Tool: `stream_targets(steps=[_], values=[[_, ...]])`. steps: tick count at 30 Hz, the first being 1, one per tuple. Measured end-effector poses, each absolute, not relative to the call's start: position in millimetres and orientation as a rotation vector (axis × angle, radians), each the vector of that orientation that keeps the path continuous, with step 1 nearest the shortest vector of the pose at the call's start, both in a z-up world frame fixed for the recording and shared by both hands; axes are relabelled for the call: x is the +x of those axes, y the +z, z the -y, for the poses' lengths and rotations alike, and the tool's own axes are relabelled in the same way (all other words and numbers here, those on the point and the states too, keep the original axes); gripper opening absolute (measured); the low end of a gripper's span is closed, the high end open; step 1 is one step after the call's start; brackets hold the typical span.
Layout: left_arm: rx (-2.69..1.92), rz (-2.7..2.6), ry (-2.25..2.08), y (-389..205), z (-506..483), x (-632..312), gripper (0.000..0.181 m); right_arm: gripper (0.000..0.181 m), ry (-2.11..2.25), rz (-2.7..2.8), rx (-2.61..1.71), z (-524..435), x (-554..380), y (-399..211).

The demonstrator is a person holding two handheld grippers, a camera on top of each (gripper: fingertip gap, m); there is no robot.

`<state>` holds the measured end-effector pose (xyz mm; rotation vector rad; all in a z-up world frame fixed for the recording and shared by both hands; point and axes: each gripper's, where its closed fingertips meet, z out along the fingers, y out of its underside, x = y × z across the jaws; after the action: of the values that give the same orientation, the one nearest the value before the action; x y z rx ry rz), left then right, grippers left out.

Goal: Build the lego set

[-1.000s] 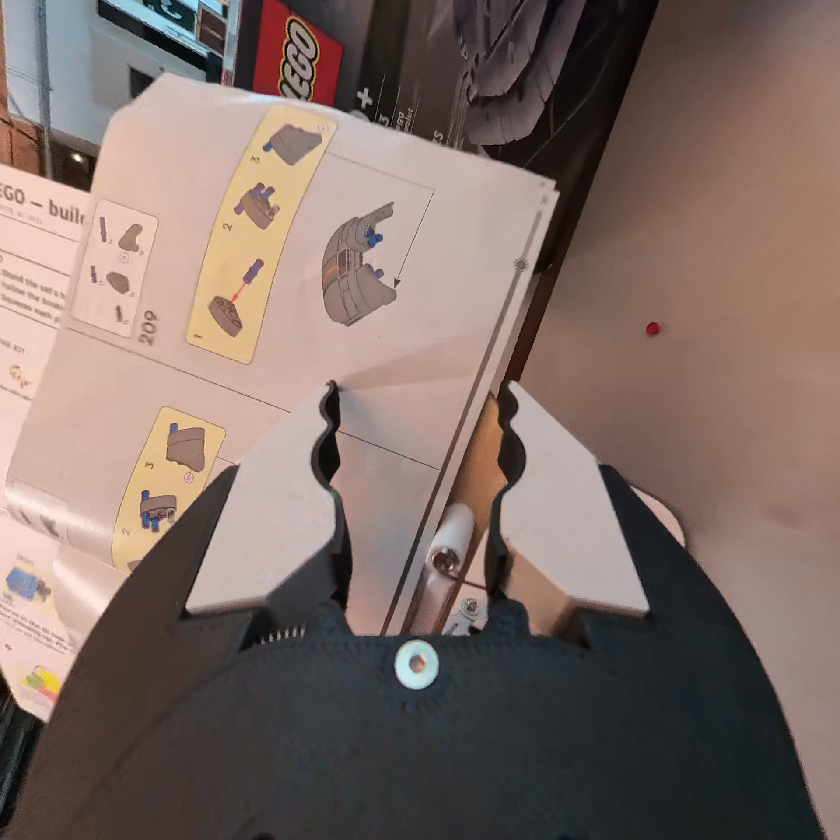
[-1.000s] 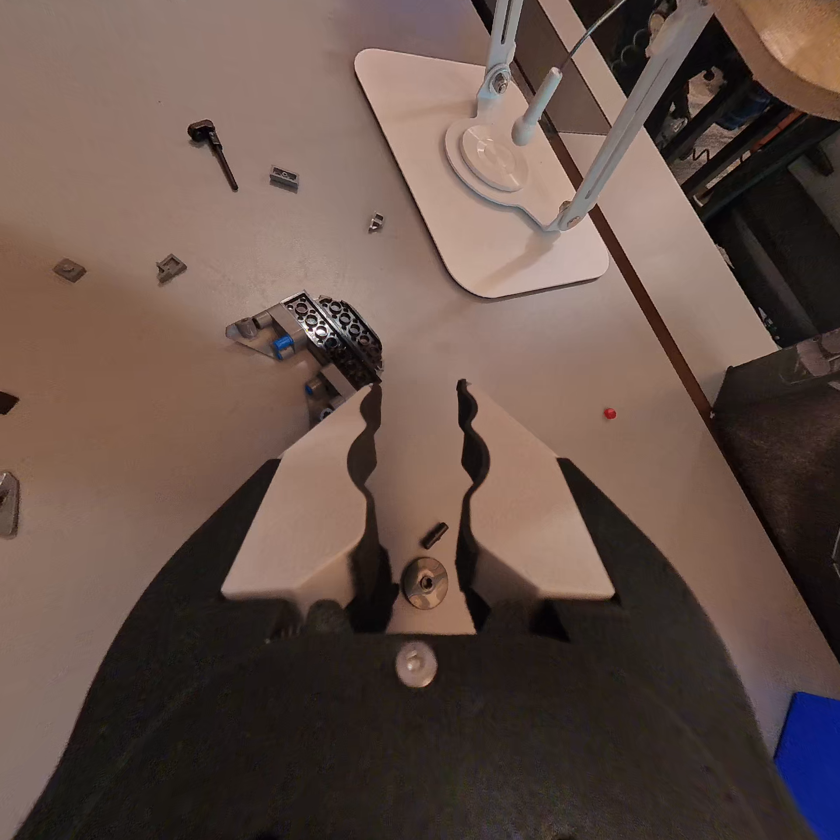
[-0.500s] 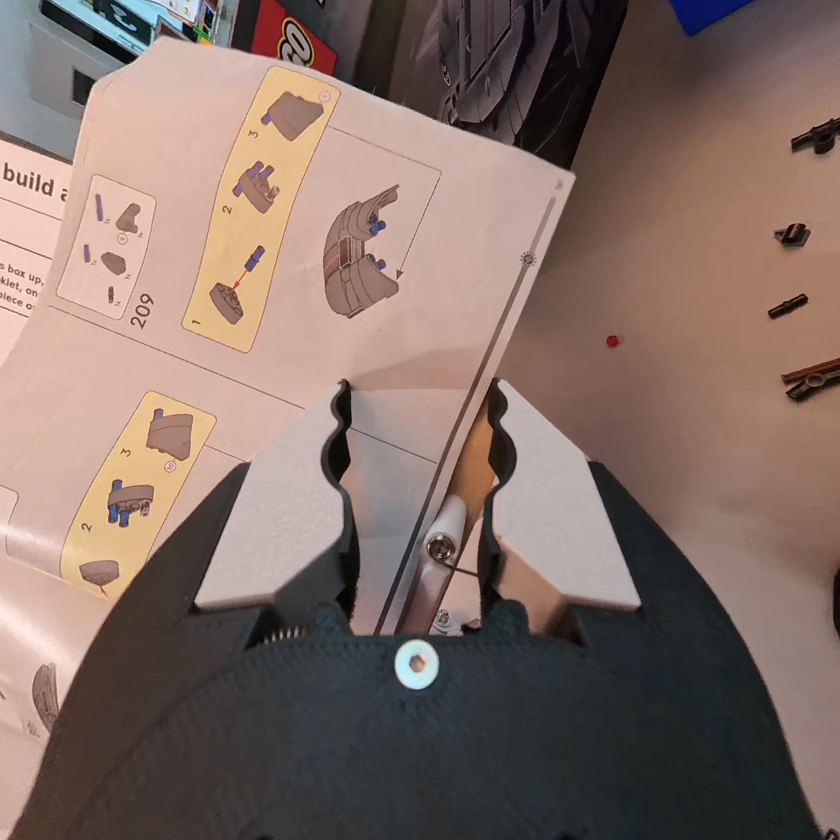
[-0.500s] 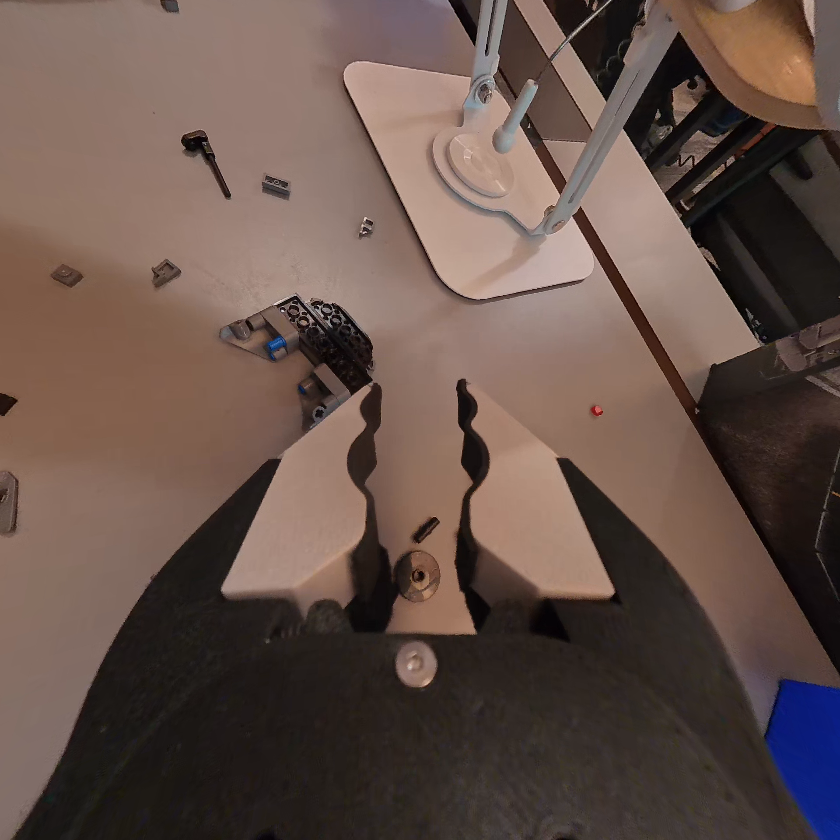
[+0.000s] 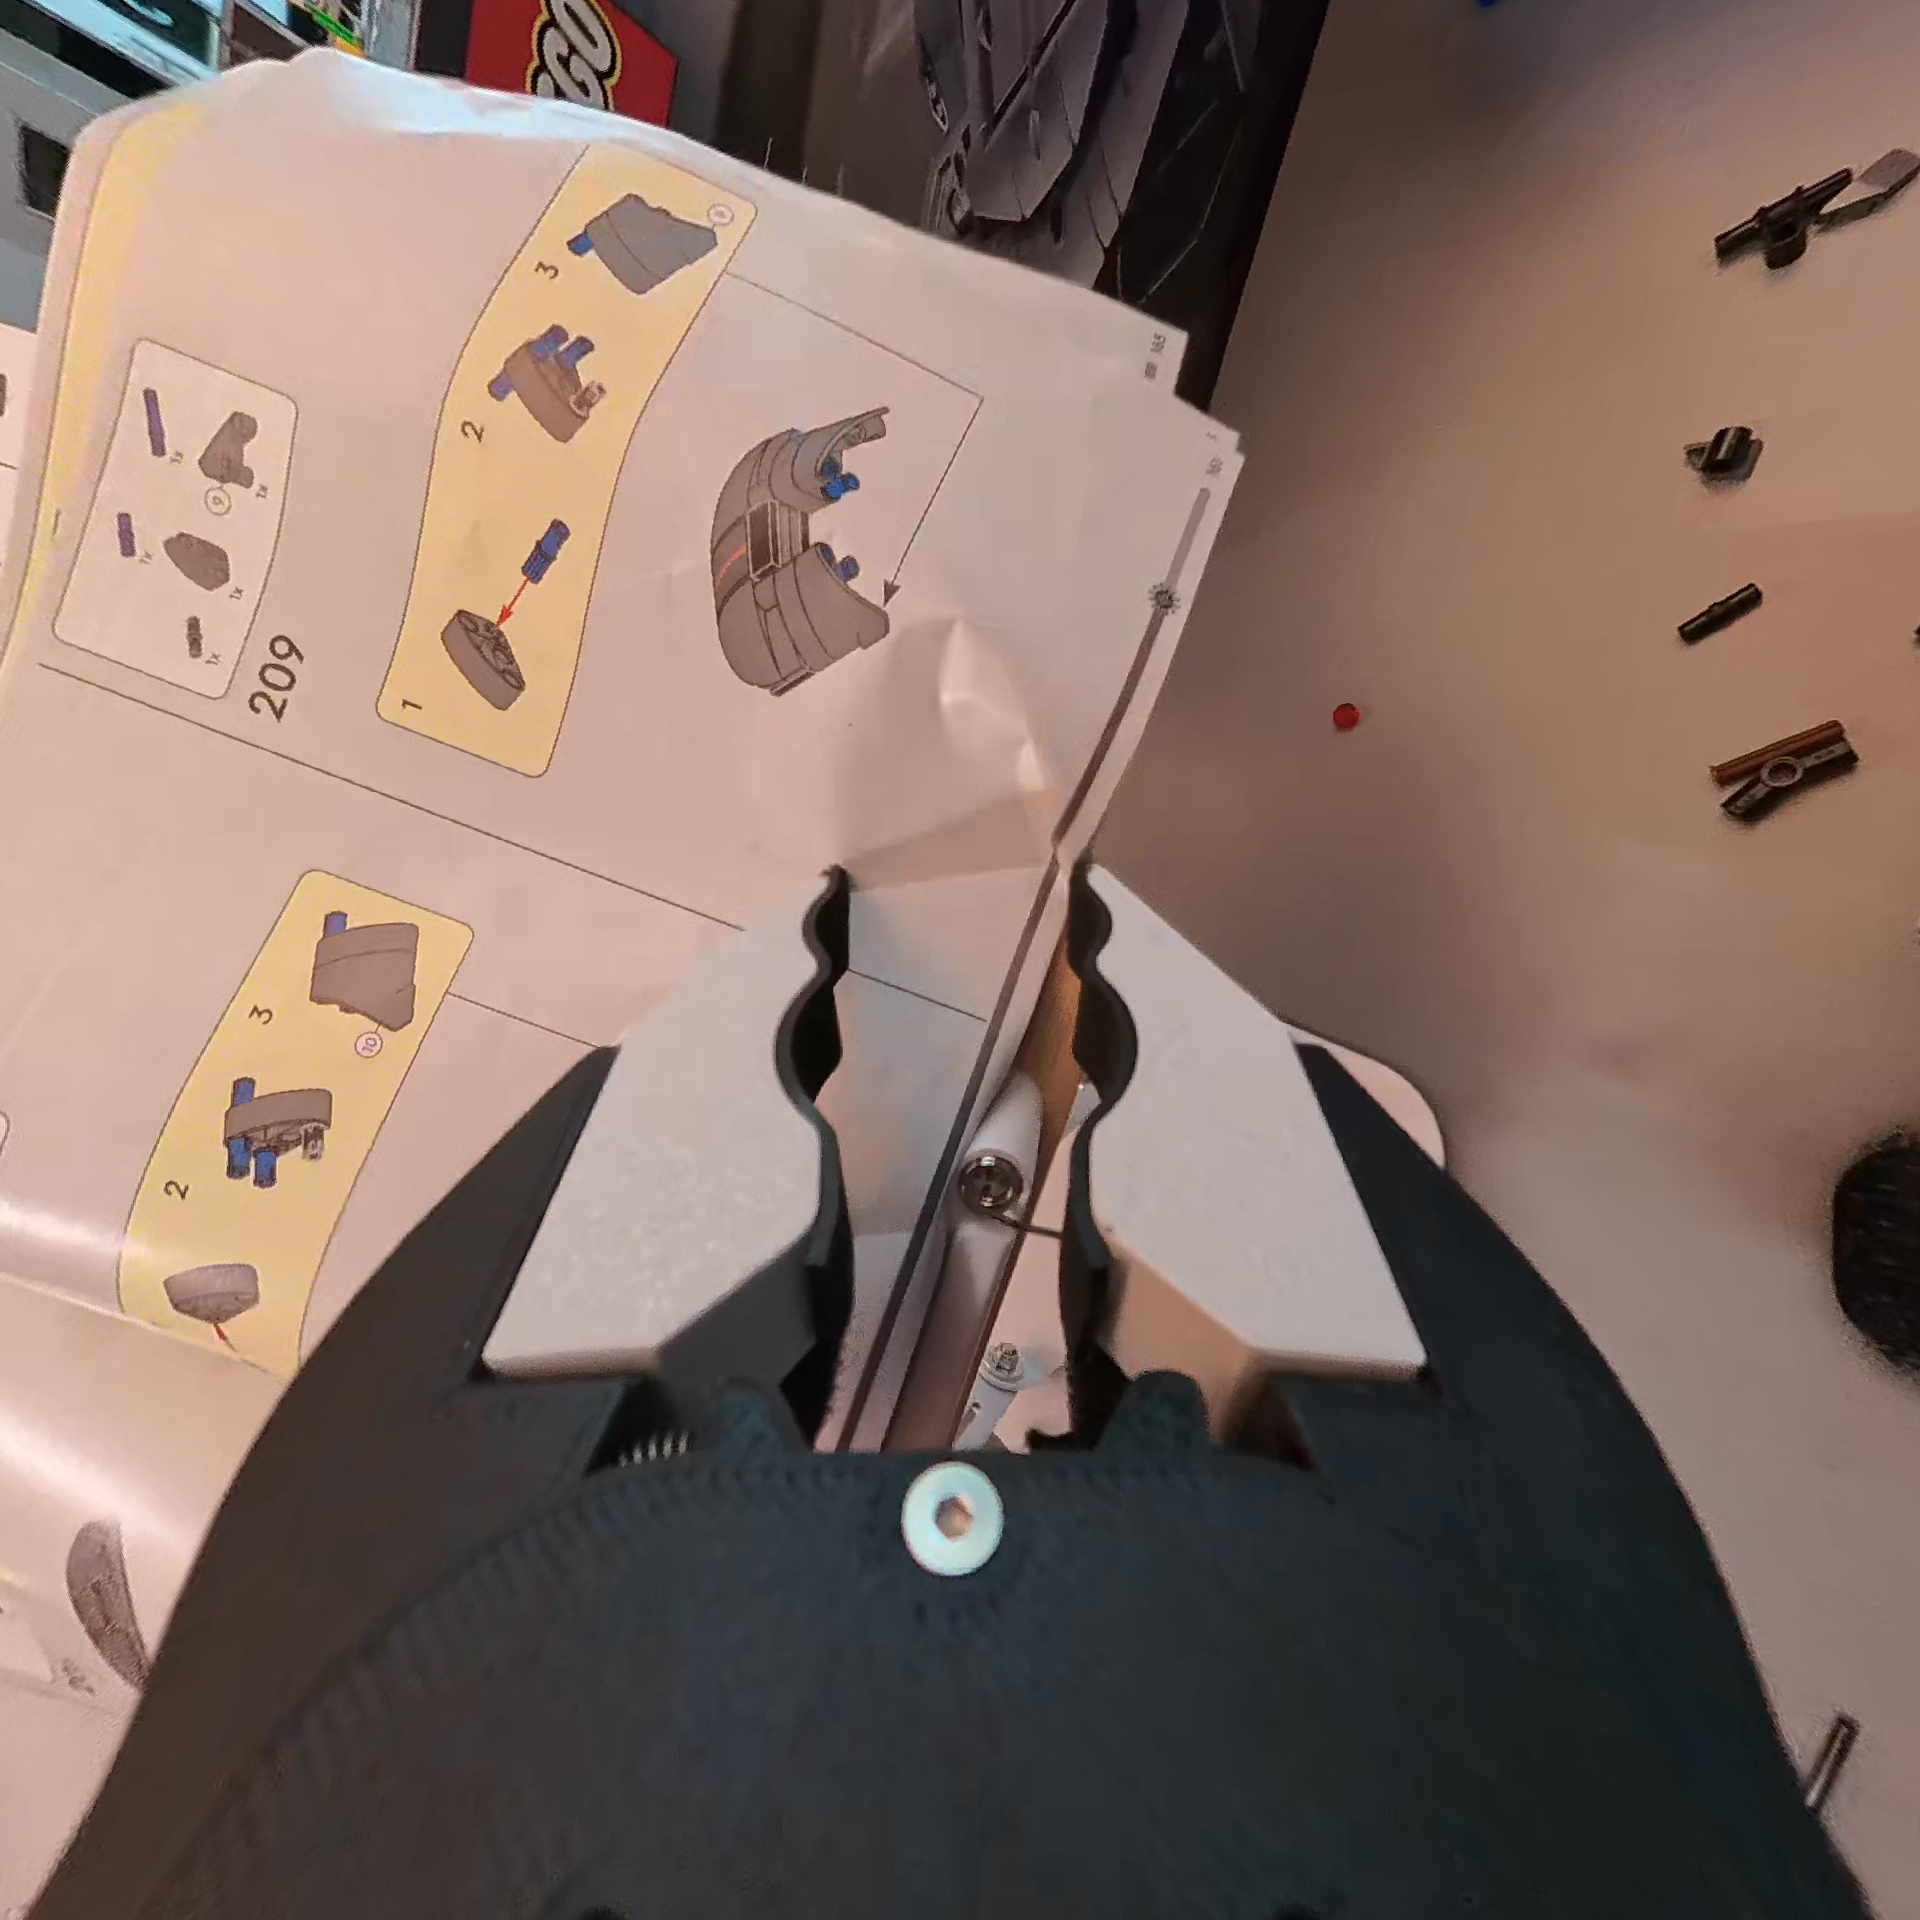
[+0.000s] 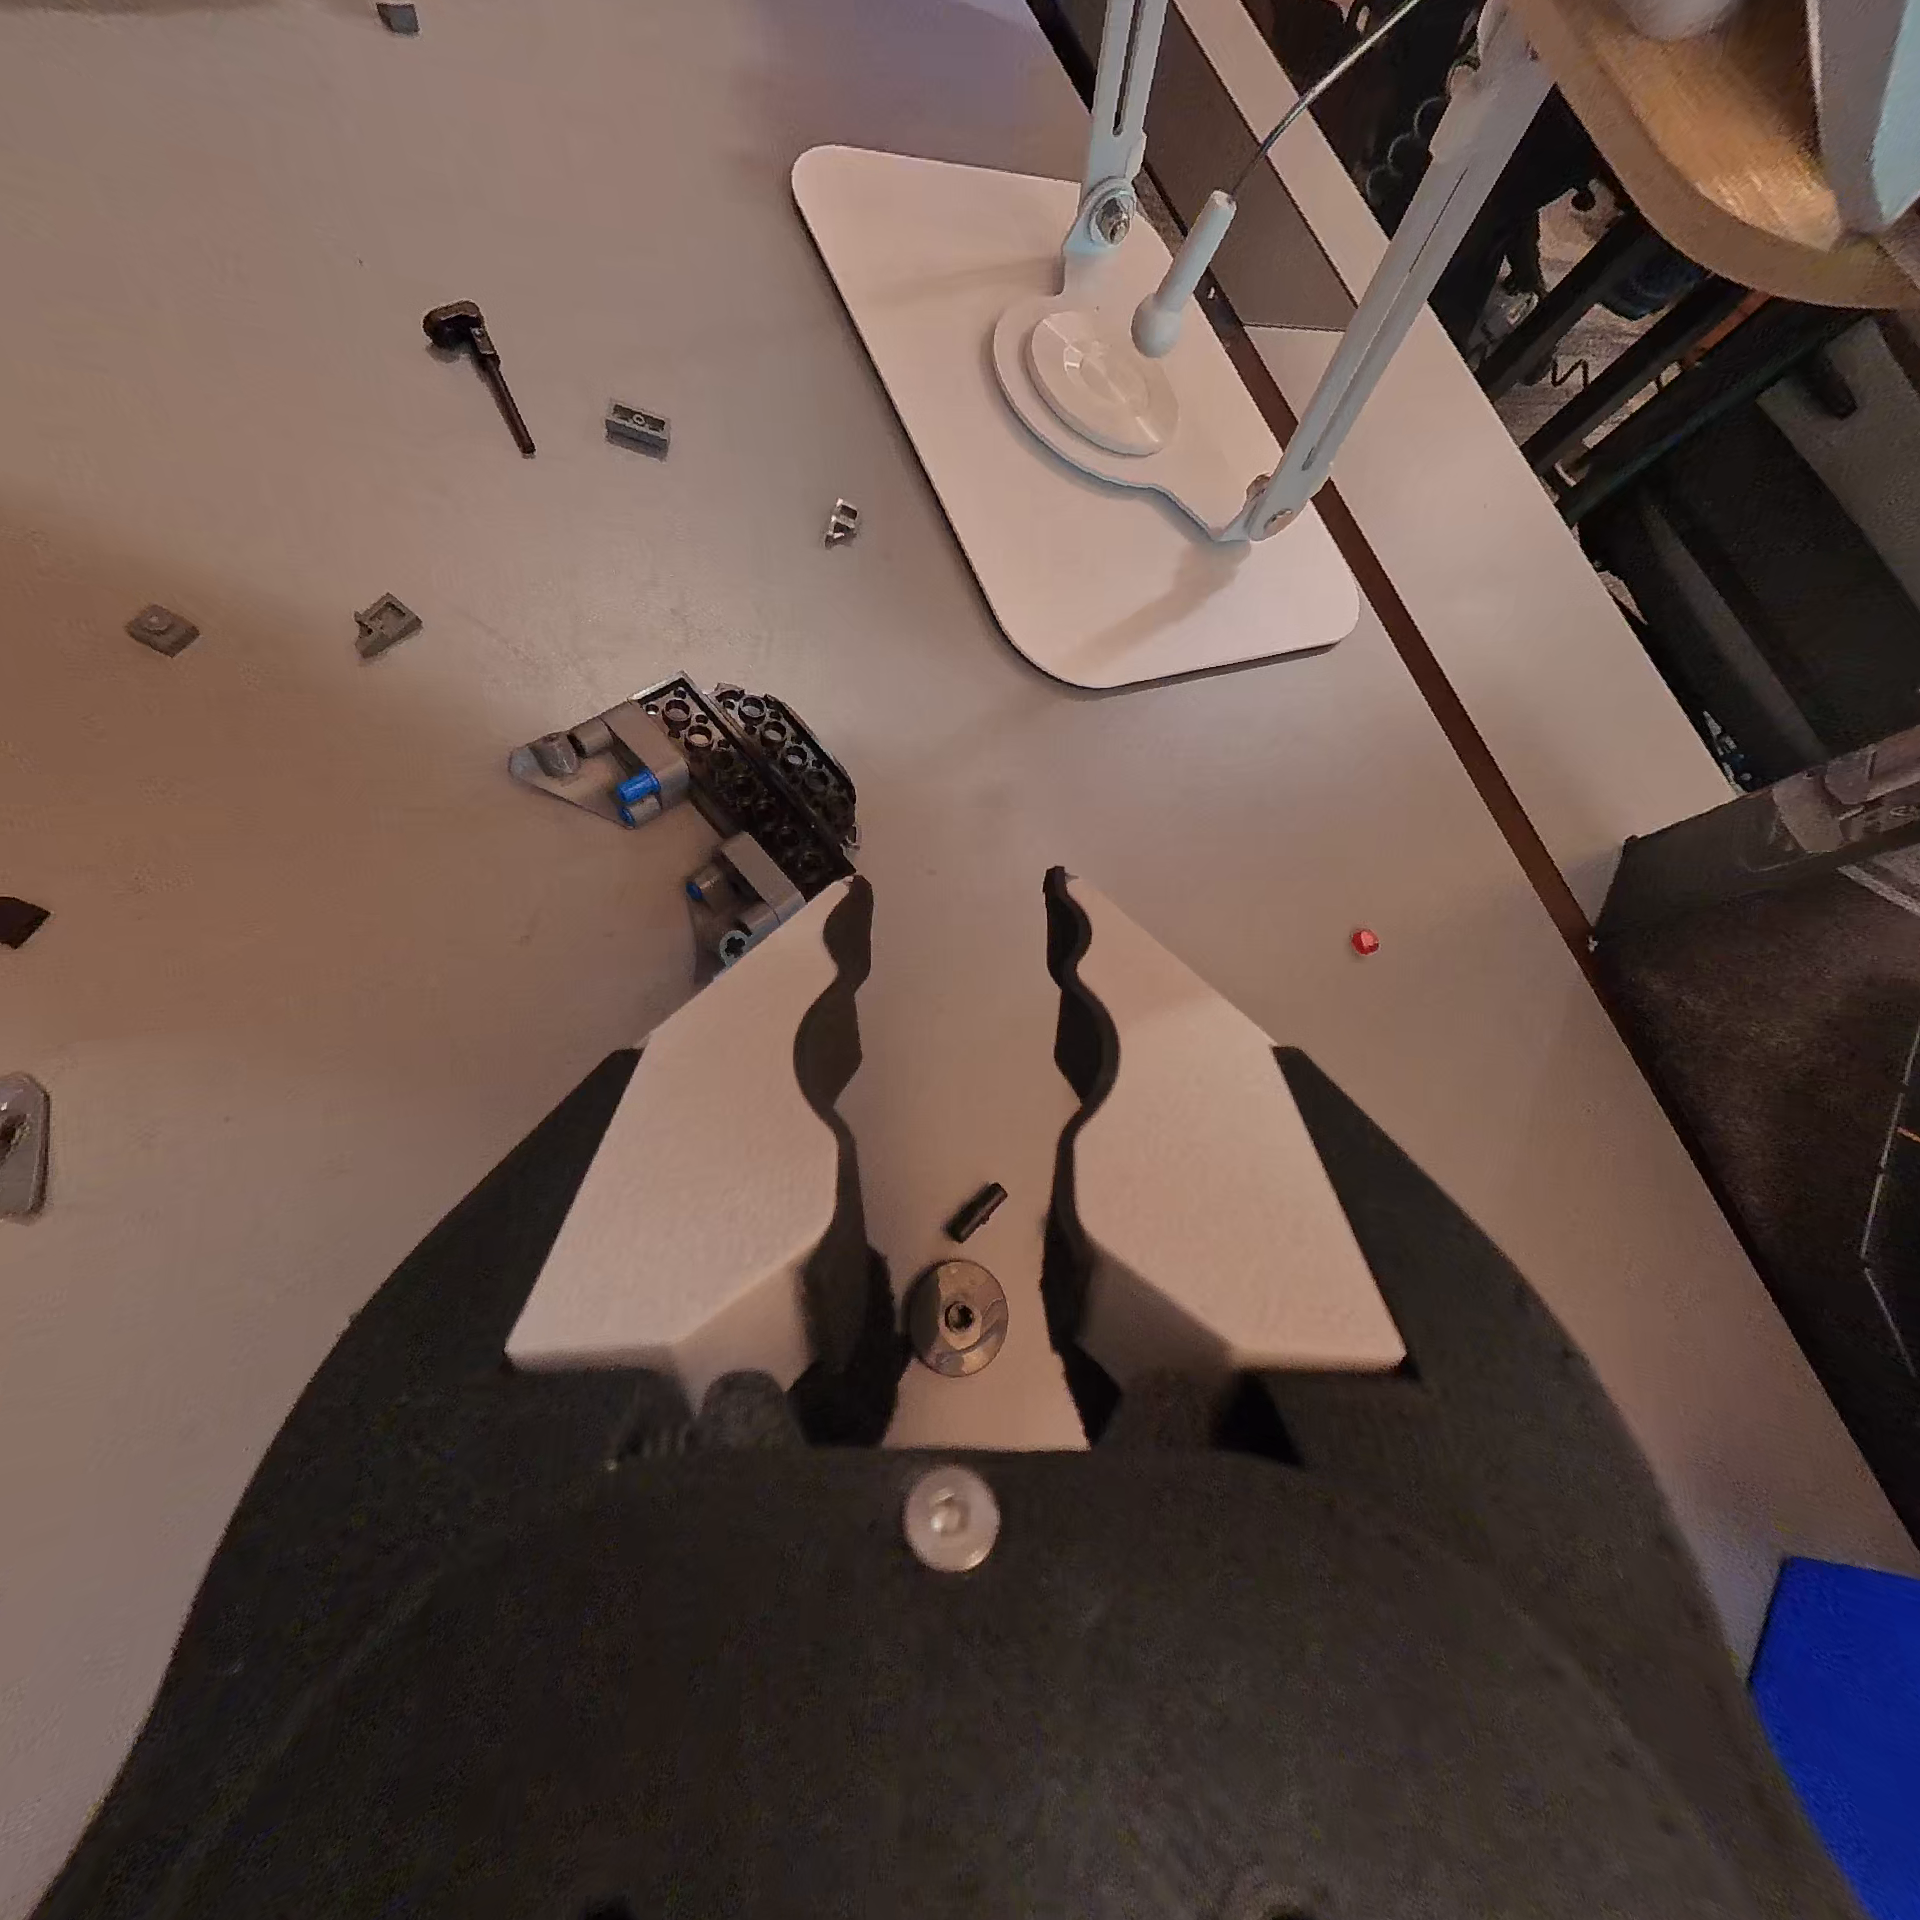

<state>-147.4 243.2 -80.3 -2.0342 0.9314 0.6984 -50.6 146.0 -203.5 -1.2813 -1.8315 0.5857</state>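
In the left wrist view, the open instruction booklet [image 5: 644,582] filled the left half, its page curling up with a crease near the outer edge. The left gripper [image 5: 956,883] stood released, its two fingers parted around the page's right edge without clamping it; a white bracket with one screw [image 5: 987,1179] showed through the gap. Behind the booklet leaned the dark set box [image 5: 1039,156]. To the right, on the bare worktop [image 5: 1507,935], lay one tiny red stud [image 5: 1345,715] and four small dark loose parts: a cross-shaped piece [image 5: 1782,220], a clip [image 5: 1725,453], a short pin [image 5: 1720,613] and a brown bar [image 5: 1782,771].

In the right wrist view, three small grey plates [image 6: 163,630] [image 6: 387,625] [image 6: 636,426] lay scattered at the left with one black pin-handled piece [image 6: 480,366] and one tiny light clip [image 6: 842,523]. The partly built lego assembly [image 6: 717,790], black studded plates on grey bricks with blue pins, rested on the worktop just beside the left fingertip of the right gripper [image 6: 956,883]. That gripper was also released and grasped nothing. One short black pin [image 6: 977,1210] and one round metal washer [image 6: 956,1317] lay between its fingers. Farther right stood one white lamp base [image 6: 1070,436], and the red stud [image 6: 1364,941] lay near the worktop's edge.
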Motion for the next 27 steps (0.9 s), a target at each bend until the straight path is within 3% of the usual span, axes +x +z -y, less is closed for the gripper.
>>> stream_targets(steps=[6,12,20,27], values=[[-2.040,-0.937,0.693,-81,-241,-148,0.031,0.032,0.585,1.833,-1.280,-146,-51,-204],[-2.051,-0.961,0.671,-85,-238,-146,0.000,0.032,0.585,1.832,-1.279,-145,-50,-203],[-1.988,-0.895,0.619,-71,-232,-146,0.000,0.032,0.582,1.835,-1.274,-145,-50,-203],[-1.774,-0.634,0.552,-14,-196,-166,0.000,0.032,0.582,1.837,-1.271,-144,-50,-202]])
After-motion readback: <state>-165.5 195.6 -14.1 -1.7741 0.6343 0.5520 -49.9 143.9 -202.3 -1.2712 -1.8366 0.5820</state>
